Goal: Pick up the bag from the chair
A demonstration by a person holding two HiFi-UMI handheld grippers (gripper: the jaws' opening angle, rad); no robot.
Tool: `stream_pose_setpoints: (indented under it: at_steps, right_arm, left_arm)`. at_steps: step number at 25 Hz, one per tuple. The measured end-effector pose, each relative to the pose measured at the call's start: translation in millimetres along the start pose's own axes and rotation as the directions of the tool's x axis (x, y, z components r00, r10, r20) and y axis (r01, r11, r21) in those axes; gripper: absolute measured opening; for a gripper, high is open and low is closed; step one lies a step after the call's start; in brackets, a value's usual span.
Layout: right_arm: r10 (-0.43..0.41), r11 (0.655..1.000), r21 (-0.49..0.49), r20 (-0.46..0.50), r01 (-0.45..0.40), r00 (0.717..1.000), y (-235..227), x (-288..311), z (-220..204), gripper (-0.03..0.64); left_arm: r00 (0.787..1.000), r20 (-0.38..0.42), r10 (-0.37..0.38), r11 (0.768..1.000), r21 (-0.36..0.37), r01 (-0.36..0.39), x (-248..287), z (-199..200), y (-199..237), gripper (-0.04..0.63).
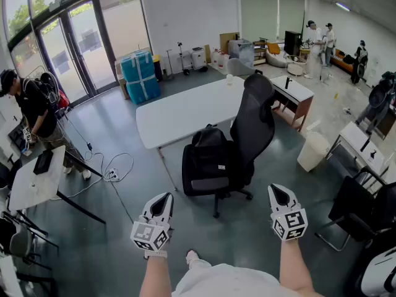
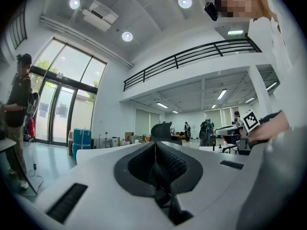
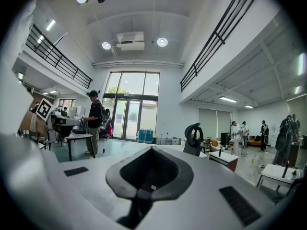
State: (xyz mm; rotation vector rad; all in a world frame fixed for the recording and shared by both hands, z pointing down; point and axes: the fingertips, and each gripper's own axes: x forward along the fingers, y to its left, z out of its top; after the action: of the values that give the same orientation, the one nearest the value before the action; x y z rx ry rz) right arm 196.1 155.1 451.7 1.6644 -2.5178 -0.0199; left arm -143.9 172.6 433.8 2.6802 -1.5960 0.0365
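Chair seat: the bag [image 1: 207,161] is covering most of the office chair [image 1: 253,119] seat in the head view.
Chair, left gripper view: the left gripper [image 2: 156,145] body is blocking everything below the backrest's top.
Chair, right gripper view: the right gripper [image 3: 151,150] body is hiding the chair's lower part.
Forearms [image 1: 154,277]: both are running off the head view's bottom edge.
Far figures [image 1: 318,36]: people are standing at the room's far end, too small to make out.
Right edge: the frame is cropping a black chair [image 1: 362,212]; a white object [image 1: 380,277] in the corner is showing too little to identify.
Lower left: the frame is cutting off dark chairs [image 1: 15,243].
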Motion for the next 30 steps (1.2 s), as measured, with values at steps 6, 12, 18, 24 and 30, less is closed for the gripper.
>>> stream_pose_setpoints:
  at_steps: [6, 12, 18, 24, 30]
  right_arm:
    - [0.004, 1.000, -0.012, -0.010, -0.004, 1.000, 1, -1, -3, 0.017]
    - [0.036, 0.999, -0.013, -0.002, -0.036, 0.999, 8, 1, -2, 0.017]
    - [0.041, 0.999, -0.018, -0.001, -0.041, 0.999, 9, -4, -8, 0.018]
    - [0.009, 1.000, 0.000, -0.004, -0.009, 1.000, -1, -6, -10, 0.018]
    - [0.003, 1.000, 0.002, -0.003, -0.003, 1.000, -3, -12, -9, 0.019]
  left_arm:
    - [1.000, 0.006, -0.003, 1.000, -0.011, 0.003, 1, -1, -3, 0.025]
    - [1.000, 0.009, -0.017, 1.000, -0.013, 0.017, 3, 1, -6, 0.025]
    - [0.999, 0.004, -0.032, 0.999, -0.013, 0.032, 7, -4, -14, 0.025]
    - [1.000, 0.003, -0.023, 1.000, -0.017, 0.023, 9, -5, -14, 0.025]
    - [1.000, 0.000, -0.021, 1.000, -0.017, 0.021, 6, -4, -18, 0.025]
